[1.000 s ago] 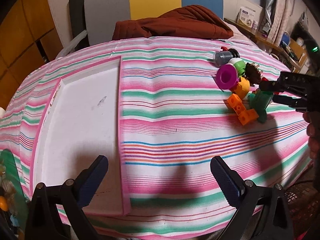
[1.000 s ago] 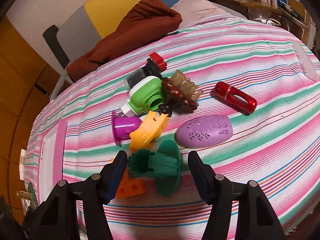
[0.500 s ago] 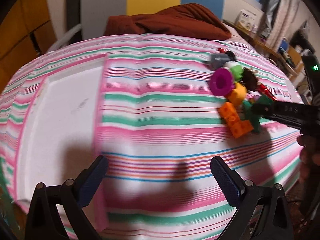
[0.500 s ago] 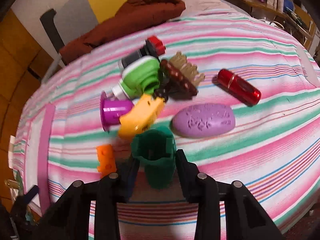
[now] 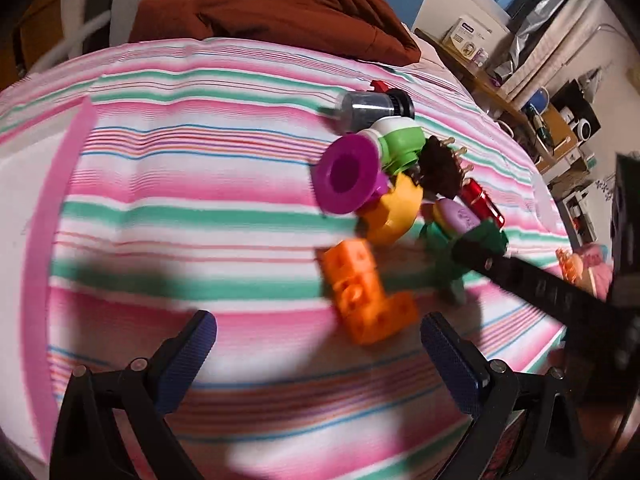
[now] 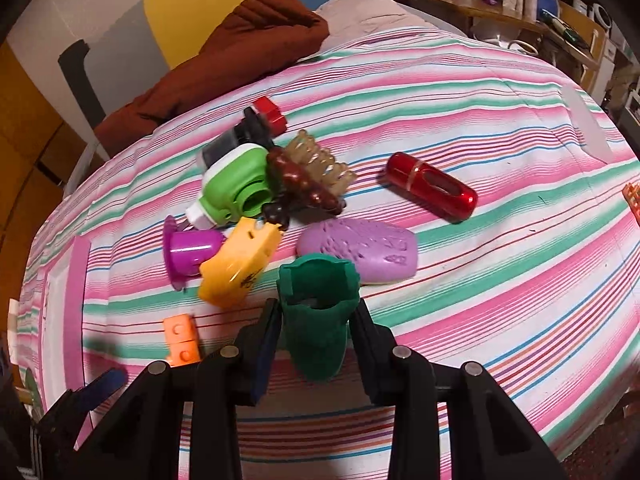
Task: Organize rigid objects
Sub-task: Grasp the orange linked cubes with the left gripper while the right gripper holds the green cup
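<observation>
The right tongs (image 6: 314, 344), spread a second earlier, had pinched the green piece (image 6: 316, 312) near the bed's (image 6: 500, 280) front edge. The left tongs (image 5: 316, 354) stayed spread, apparently nearer the orange block (image 5: 364, 292).

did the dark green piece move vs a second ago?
Yes. In the right wrist view the dark green piece lay on its side beside the yellow piece; now it stands upended between the right gripper pads.
</observation>
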